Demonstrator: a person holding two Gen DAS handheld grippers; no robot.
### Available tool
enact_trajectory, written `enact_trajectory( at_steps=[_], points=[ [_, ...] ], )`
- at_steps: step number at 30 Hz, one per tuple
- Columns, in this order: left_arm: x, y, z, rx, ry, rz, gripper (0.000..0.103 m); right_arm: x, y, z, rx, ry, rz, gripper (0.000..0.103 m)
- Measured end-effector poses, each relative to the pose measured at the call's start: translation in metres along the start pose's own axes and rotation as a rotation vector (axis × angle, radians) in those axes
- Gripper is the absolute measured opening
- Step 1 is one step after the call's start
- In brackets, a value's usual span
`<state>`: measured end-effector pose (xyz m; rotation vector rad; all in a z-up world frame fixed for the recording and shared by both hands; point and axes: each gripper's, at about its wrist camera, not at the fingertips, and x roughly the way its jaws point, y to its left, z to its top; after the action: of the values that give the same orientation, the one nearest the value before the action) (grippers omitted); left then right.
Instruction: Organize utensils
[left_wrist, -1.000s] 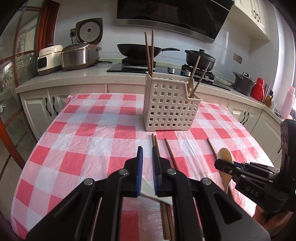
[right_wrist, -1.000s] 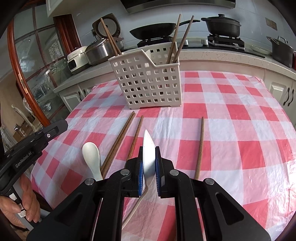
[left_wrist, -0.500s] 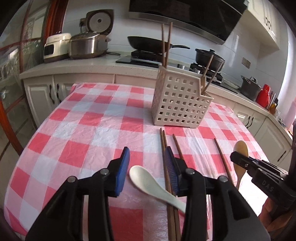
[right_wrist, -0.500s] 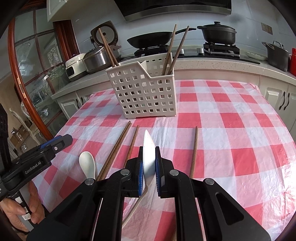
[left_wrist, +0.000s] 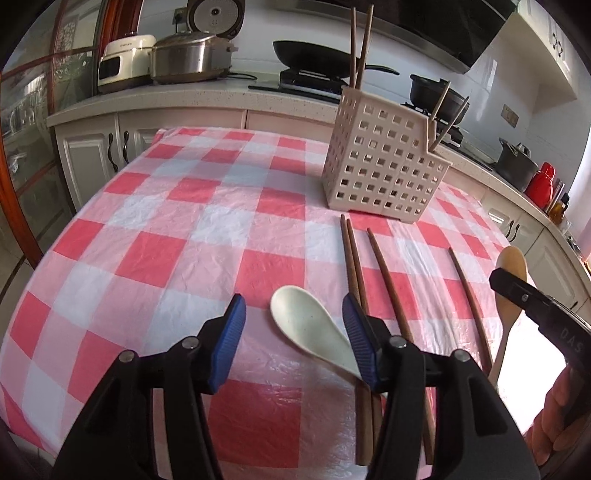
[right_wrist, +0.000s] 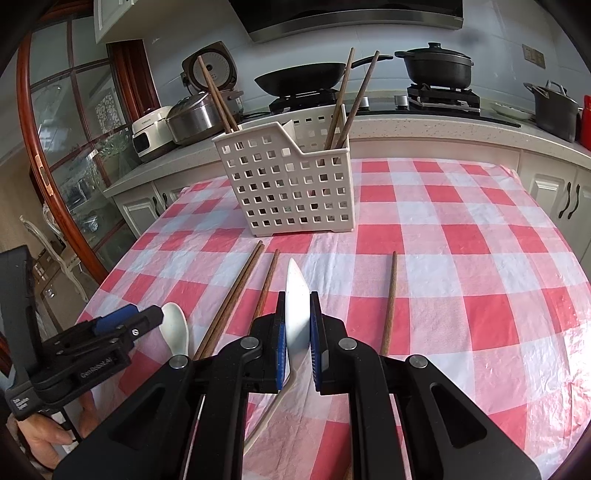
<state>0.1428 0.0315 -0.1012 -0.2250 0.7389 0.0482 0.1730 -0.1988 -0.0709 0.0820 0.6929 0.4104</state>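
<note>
In the left wrist view, the left gripper (left_wrist: 293, 332) is hanging low over the red-and-white checked surface (left_wrist: 147, 254), its jaws opening with the cream-white ceramic-looking soup spoon (left_wrist: 310, 326) lying between them. The left pad is well clear of the spoon; whether the right pad is touching its handle I cannot tell. The spoon is resting bowl-up on the cloth, handle running under the right finger, just beside a pair of dark wooden chopsticks (left_wrist: 354, 266). Two more single chopsticks are lying farther right, and the white perforated plastic utensil basket (left_wrist: 384, 173) is standing beyond with chopsticks already leaning inside. At the right edge a pale wooden spoon (left_wrist: 511, 266) is showing in the other gripper's grip.

In the right wrist view, the right gripper (right_wrist: 297, 343) is pressed together on that spoon's bowl (right_wrist: 297, 306), seen edge-on, handle trailing below.

The cream spoon looks light, stiff, glossy — probably slippery and chippable. I would judge the narrow handle near the bowl the safest hold, since the rounded bowl could squirt out of flat pads.
</note>
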Motion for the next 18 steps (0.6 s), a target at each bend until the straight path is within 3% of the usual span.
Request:
enact_trajectory(
  at_steps=[4,6,10,12,14,18],
  points=[
    [0.02,0.003,-0.001,-0.035,0.054,-0.02,0.049,0.003,0.001,-0.001,-0.003,0.009,0.004,0.012],
    [0.032,0.004,0.0,-0.044,0.084,-0.032,0.041,0.004,0.001,-0.002,-0.002,0.011,0.005,0.012],
    [0.043,-0.004,0.003,-0.013,0.066,-0.02,0.034,0.005,0.001,-0.003,-0.003,0.016,0.006,0.012],
    [0.046,-0.008,0.003,0.006,0.069,-0.03,0.018,0.005,0.001,-0.003,-0.002,0.016,0.005,0.012],
    [0.046,-0.01,0.003,0.015,0.057,-0.049,0.011,0.005,0.0,-0.003,-0.002,0.015,0.004,0.012],
    [0.034,-0.015,0.003,0.035,0.004,-0.064,0.008,0.004,-0.001,-0.002,0.0,0.011,0.006,0.012]
  ],
)
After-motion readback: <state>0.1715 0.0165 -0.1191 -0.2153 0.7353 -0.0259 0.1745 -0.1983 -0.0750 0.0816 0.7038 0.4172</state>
